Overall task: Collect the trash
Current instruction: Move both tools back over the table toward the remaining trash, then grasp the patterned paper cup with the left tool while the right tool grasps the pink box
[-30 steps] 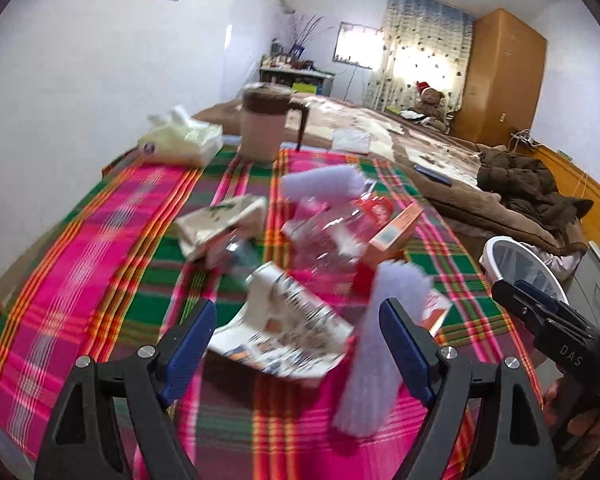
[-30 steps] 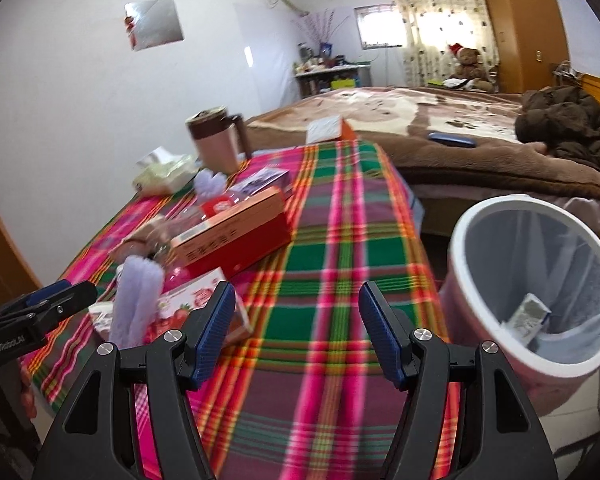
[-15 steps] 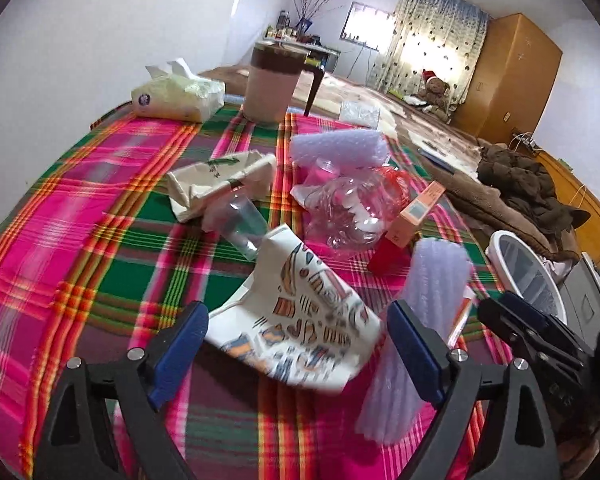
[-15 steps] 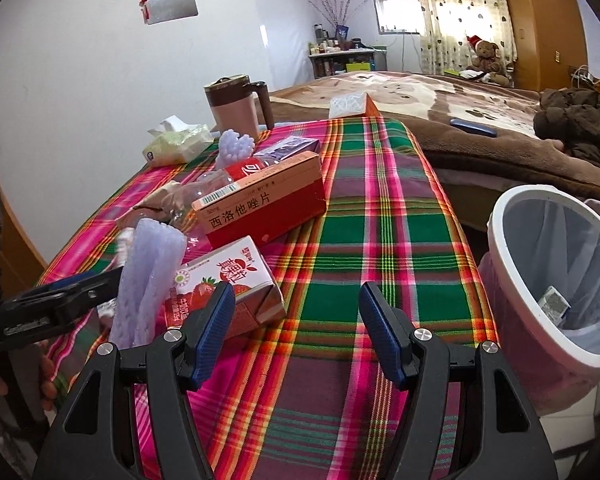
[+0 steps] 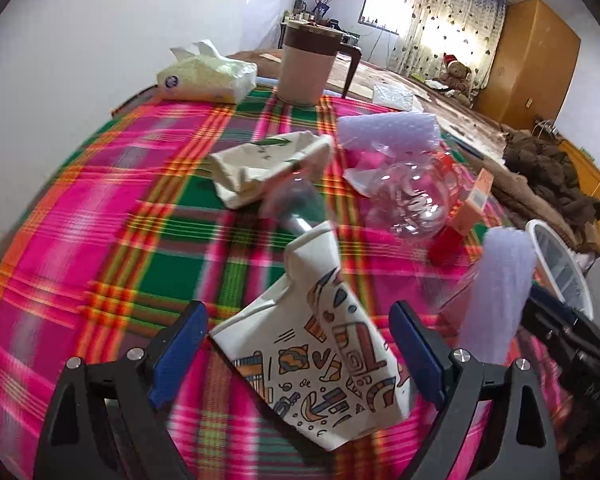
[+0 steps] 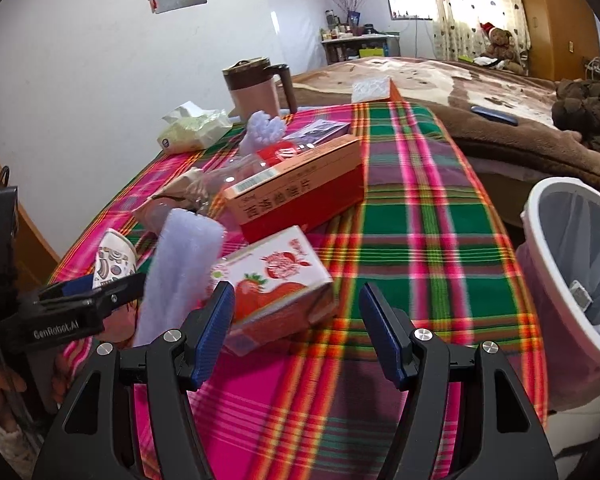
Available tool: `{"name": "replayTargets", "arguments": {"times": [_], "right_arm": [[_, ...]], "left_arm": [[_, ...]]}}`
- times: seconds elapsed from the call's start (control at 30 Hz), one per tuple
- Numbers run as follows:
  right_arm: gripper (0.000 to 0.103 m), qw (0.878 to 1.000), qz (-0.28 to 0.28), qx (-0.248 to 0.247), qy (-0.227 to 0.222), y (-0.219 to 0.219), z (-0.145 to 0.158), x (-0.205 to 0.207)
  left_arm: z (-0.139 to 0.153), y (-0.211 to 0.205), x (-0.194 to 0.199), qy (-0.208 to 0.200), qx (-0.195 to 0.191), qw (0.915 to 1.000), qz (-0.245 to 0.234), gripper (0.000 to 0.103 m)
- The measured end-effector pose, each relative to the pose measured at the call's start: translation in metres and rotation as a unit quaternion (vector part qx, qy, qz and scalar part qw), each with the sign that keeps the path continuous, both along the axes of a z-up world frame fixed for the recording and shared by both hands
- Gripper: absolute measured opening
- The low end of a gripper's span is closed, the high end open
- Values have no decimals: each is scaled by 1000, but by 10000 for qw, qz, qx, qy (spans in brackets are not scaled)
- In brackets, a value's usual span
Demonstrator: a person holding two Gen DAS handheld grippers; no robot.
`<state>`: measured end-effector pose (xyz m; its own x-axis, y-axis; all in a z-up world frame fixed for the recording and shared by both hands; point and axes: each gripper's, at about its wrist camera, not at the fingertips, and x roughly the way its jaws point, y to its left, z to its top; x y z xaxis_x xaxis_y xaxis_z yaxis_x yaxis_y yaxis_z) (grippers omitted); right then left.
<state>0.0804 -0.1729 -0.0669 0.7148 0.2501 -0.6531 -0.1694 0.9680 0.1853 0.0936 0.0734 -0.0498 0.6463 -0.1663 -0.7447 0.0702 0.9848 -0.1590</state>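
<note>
Trash is lying in a heap on the worktop [image 6: 412, 240], which is wearing a pink and green plaid cloth. The patterned paper cup [image 5: 324, 344] is sitting between the spread fingers of the left gripper [image 5: 298, 348], not pinched; its lower edge is partly hidden by the fingers. A clear plastic cup [image 5: 296, 208] behind it is blurring and hard to make out. The right gripper [image 6: 296, 324] is also standing wide apart, close before the strawberry carton [image 6: 276, 280], holding nothing. A red box [image 6: 300, 192], a crushed clear bottle [image 5: 412, 200] and white foam rolls [image 6: 176, 264] are lying around. A bed [image 6: 480, 92] is standing behind the worktop. The white bin [image 6: 572, 272] beside the worktop is containing one small packet [image 6: 580, 294]; its right side is cut off.
</note>
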Motion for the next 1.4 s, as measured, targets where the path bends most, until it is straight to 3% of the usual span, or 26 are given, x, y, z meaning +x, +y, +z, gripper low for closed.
{"name": "replayTargets", "arguments": {"times": [0.1, 0.4, 0.67, 0.8, 0.93, 1.03, 1.17, 1.3, 1.4], "right_arm": [[74, 9999, -6, -43, 100, 9, -1, 5], [75, 9995, -150, -175, 232, 34, 1, 19], [75, 9970, -579, 216, 458, 31, -3, 31], [77, 9928, -682, 740, 650, 25, -11, 35], [81, 9923, -529, 910, 660, 29, -14, 30], [81, 9962, -445, 545, 516, 41, -6, 28], [81, 9934, -304, 863, 690, 42, -13, 36], [80, 9951, -115, 783, 592, 49, -15, 34], [65, 9968, -22, 709, 368, 52, -13, 27]], "left_arm": [[-3, 8, -2, 102, 117, 9999, 53, 93], [-3, 23, -5, 50, 169, 9998, 124, 93], [-3, 34, -1, 23, 183, 9995, 243, 93], [-5, 33, 1, 25, 257, 9994, 228, 93], [-5, 31, -1, 1, 149, 9998, 158, 91], [-4, 33, -2, -24, 77, 9999, 142, 83], [-4, 35, -2, -30, 46, 9999, 158, 81], [-4, 36, -3, -43, 64, 9998, 169, 75], [-3, 39, -5, -56, 97, 9997, 199, 66]]}}
